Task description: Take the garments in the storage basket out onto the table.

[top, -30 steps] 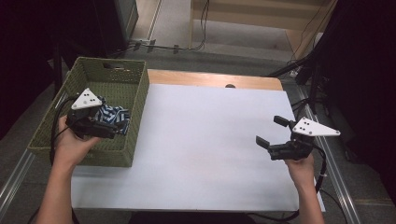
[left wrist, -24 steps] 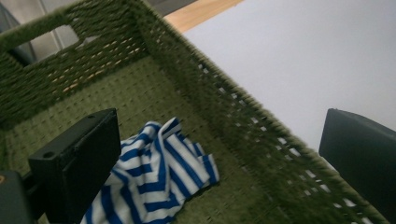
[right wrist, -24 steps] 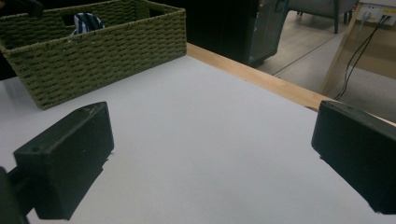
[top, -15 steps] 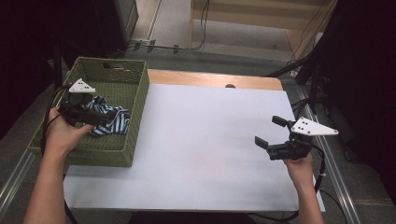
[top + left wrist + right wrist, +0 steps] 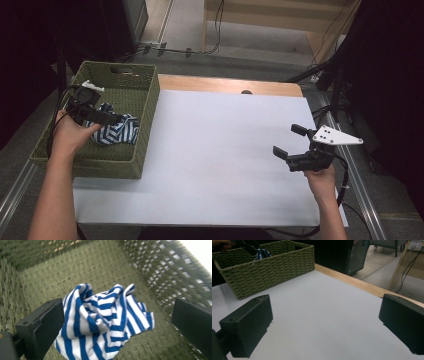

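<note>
Striped cloth [image 5: 105, 322]: soft, light, limp, by the look of it; no stiffness, nothing fragile, likely to sag and trail once lifted. Crumpled into a loose heap of blue and white folds, so a pinch on one of the raised ridges near the top of the heap looks best, deep enough to catch more than one layer; a shallow bite on a single edge could slip out or merely unfurl the bundle. Some risk of snagging on the woven wall if dragged sideways rather than lifted straight up.

Lies on the floor of the green basket [image 5: 145, 100], toward its right wall, at the left end of the desk [image 5: 215, 150].

Left tongs [image 5: 117, 120] inside the basket, spread wide, gripping nothing. In the left gripper view, heap between the two jaws: left jaw just beside or perhaps brushing the cloth's edge, hard to tell which; right jaw apart from it, close to the basket wall.

Right tongs [image 5: 285, 140] also spread wide and empty, held over the bare right side of the desk, well apart from basket and cloth.
</note>
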Available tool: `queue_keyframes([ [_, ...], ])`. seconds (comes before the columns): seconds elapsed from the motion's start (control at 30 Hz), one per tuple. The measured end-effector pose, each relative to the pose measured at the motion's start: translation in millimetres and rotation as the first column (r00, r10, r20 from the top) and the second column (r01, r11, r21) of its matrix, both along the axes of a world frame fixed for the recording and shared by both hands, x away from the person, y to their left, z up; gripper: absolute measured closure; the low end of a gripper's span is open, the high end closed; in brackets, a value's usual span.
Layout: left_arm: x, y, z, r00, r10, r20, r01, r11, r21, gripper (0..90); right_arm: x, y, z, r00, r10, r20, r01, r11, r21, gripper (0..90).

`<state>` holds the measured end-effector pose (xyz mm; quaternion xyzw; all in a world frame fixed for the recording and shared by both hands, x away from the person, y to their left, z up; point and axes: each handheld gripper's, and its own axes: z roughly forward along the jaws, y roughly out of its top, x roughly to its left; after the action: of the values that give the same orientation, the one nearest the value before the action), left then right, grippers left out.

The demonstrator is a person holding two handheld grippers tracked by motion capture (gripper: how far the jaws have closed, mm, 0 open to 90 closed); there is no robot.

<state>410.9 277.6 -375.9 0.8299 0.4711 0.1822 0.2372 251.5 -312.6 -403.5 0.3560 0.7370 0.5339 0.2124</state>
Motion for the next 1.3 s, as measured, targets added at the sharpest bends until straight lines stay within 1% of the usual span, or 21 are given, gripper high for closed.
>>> queue_keyframes([
  [0.07, 1.9, 0.9, -0.9, 0.9999, 0.005, -0.009, -0.005, 1.0, 0.001, 0.0, 0.0, 0.8, -0.2, 1.0, 0.0, -0.002, 0.0, 1.0, 0.002, 0.0],
  [0.1, 6.4, 3.3, -3.6, 0.9993, 0.023, -0.029, -0.024, 0.9997, -0.002, 0.0, 0.4, 1.6, -0.4, 1.0, 0.004, -0.002, -0.004, 1.0, -0.003, 0.0],
  [0.13, 6.4, 3.3, -3.6, 0.9993, 0.023, -0.029, -0.024, 0.9997, -0.002, 0.0, 0.5, 1.7, -0.5, 1.0, 0.005, -0.001, -0.005, 1.0, -0.005, 0.0],
  [0.17, 10.5, 5.7, -6.8, 0.9982, 0.036, -0.049, -0.036, 0.9993, -0.007, 0.0, 0.5, 1.9, -0.5, 1.0, 0.005, -0.003, -0.005, 1.0, -0.006, 0.0],
  [0.2, 10.5, 5.7, -6.8, 0.9982, 0.036, -0.049, -0.036, 0.9993, -0.007, 0.0, 0.5, 1.9, -0.5, 1.0, 0.005, -0.003, -0.005, 1.0, -0.006, 0.0],
  [0.27, 15.4, 7.6, -11.3, 0.9958, 0.049, -0.077, -0.05, 0.9987, -0.012, 0.0, 0.6, 1.7, -0.5, 1.0, 0.005, -0.002, -0.005, 1.0, -0.004, 0.0],
  [0.53, 22.0, 9.0, -17.5, 0.991, 0.064, -0.118, -0.066, 0.9977, -0.017, 0.0, 0.0, 1.8, -0.2, 1.0, 0.004, -0.003, -0.004, 1.0, -0.002, 0.0],
  [0.57, 24.0, 10.0, -19.8, 0.9882, 0.071, -0.136, -0.074, 0.9971, -0.016, 0.0, 0.1, 2.0, -0.2, 1.0, 0.003, -0.003, -0.003, 1.0, -0.003, 0.0],
  [0.6, 24.0, 10.0, -19.8, 0.9882, 0.071, -0.136, -0.074, 0.9971, -0.016, 0.0, 0.1, 2.0, -0.2, 1.0, 0.003, -0.003, -0.003, 1.0, -0.003, 0.0],
  [0.7, 27.8, 13.1, -24.7, 0.9818, 0.096, -0.164, -0.097, 0.9953, 0.001, 0.0, 0.2, 2.5, -0.4, 1.0, 0.006, -0.005, -0.006, 1.0, -0.006, 0.0],
  [0.73, 27.8, 13.1, -24.7, 0.9818, 0.096, -0.164, -0.097, 0.9953, 0.001, 0.0, 0.2, 2.5, -0.4, 1.0, 0.006, -0.005, -0.006, 1.0, -0.006, 0.0],
  [0.8, 31.0, 17.1, -29.0, 0.9758, 0.114, -0.187, -0.116, 0.9932, 0.0, 0.0, 0.3, 3.2, -0.4, 1.0, 0.008, -0.004, -0.008, 1.0, -0.004, 0.0],
  [0.87, 32.6, 18.1, -31.3, 0.9722, 0.119, -0.202, -0.121, 0.9927, 0.003, 0.0, 0.2, 4.4, -0.2, 0.9999, 0.01, -0.002, -0.01, 1.0, -0.002, 0.0],
  [0.93, 33.2, 18.2, -32.3, 0.9714, 0.119, -0.205, -0.121, 0.9926, 0.005, 0.0, 0.3, 5.0, -0.1, 0.9999, 0.014, -0.002, -0.014, 1.0, -0.004, 0.0],
  [0.97, 34.6, 18.4, -34.4, 0.9672, 0.123, -0.222, -0.124, 0.9923, 0.012, 0.0, 0.5, 5.6, -0.2, 0.9999, 0.015, -0.004, -0.015, 1.0, -0.004, 0.0],
  [1.0, 34.6, 18.4, -34.4, 0.9672, 0.123, -0.222, -0.124, 0.9923, 0.012, 0.0, 0.5, 5.6, -0.2, 0.9999, 0.015, -0.004, -0.015, 1.0, -0.004, 0.0],
  [1.07, 36.0, 18.3, -37.6, 0.9645, 0.134, -0.228, -0.127, 0.9909, 0.044, 0.0, -0.1, 5.9, -0.1, 0.9999, 0.016, -0.005, -0.016, 1.0, -0.003, 0.0],
  [1.13, 36.7, 18.8, -39.3, 0.9628, 0.136, -0.234, -0.129, 0.9906, 0.045, 0.0, -0.1, 5.8, 0.0, 0.9999, 0.016, -0.002, -0.016, 1.0, -0.004, 0.0],
  [1.17, 37.8, 19.1, -43.4, 0.9586, 0.144, -0.246, -0.131, 0.9891, 0.068, 0.0, -0.8, 5.6, 0.6, 0.9999, 0.016, 0.0, -0.016, 1.0, 0.0, 0.0],
  [1.2, 37.8, 19.1, -43.4, 0.9586, 0.144, -0.246, -0.131, 0.9891, 0.068, 0.2, -0.8, 5.6, 0.6, 0.9999, 0.016, 0.0, -0.016, 1.0, 0.0, 0.0],
  [1.3, 40.6, 19.8, -50.1, 0.95, 0.159, -0.269, -0.137, 0.9857, 0.097, 2.6, -1.0, 5.7, 0.8, 0.9999, 0.016, 0.0, -0.016, 1.0, 0.002, 0.0],
])
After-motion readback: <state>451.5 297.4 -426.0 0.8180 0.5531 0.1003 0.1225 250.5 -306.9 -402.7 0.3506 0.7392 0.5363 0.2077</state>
